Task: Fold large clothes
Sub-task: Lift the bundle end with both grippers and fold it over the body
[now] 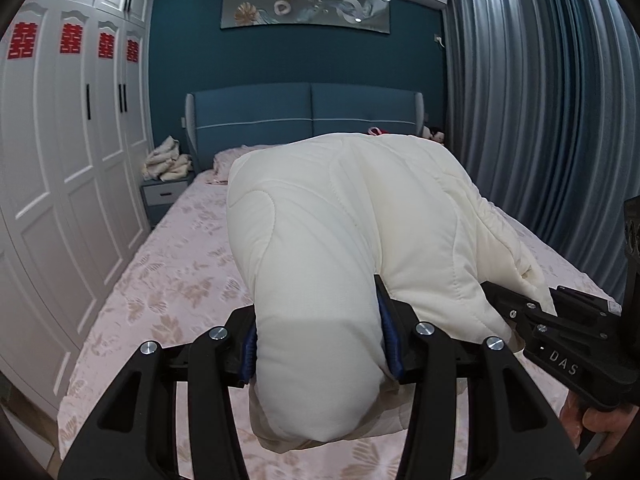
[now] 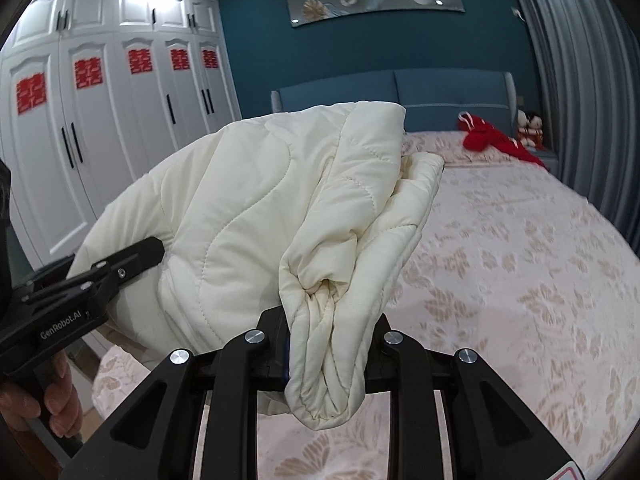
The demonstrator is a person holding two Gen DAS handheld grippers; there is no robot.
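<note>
A cream quilted garment (image 1: 340,216) is held up above the pink floral bed (image 1: 168,280). My left gripper (image 1: 318,344) is shut on a thick folded bunch of it; the blue pads press both sides. My right gripper (image 2: 326,344) is shut on another bunched edge of the same garment (image 2: 248,208), which drapes over its fingers. The right gripper also shows in the left wrist view (image 1: 560,320) at the right, and the left gripper shows in the right wrist view (image 2: 120,264) at the left. The cloth hides both grippers' fingertips.
White wardrobe doors (image 1: 60,160) line the left side. A nightstand with a pile of cloth (image 1: 166,160) stands by the blue headboard (image 1: 304,116). Grey curtains (image 1: 540,100) hang on the right. A red garment (image 2: 492,140) and dolls (image 2: 530,126) lie near the headboard.
</note>
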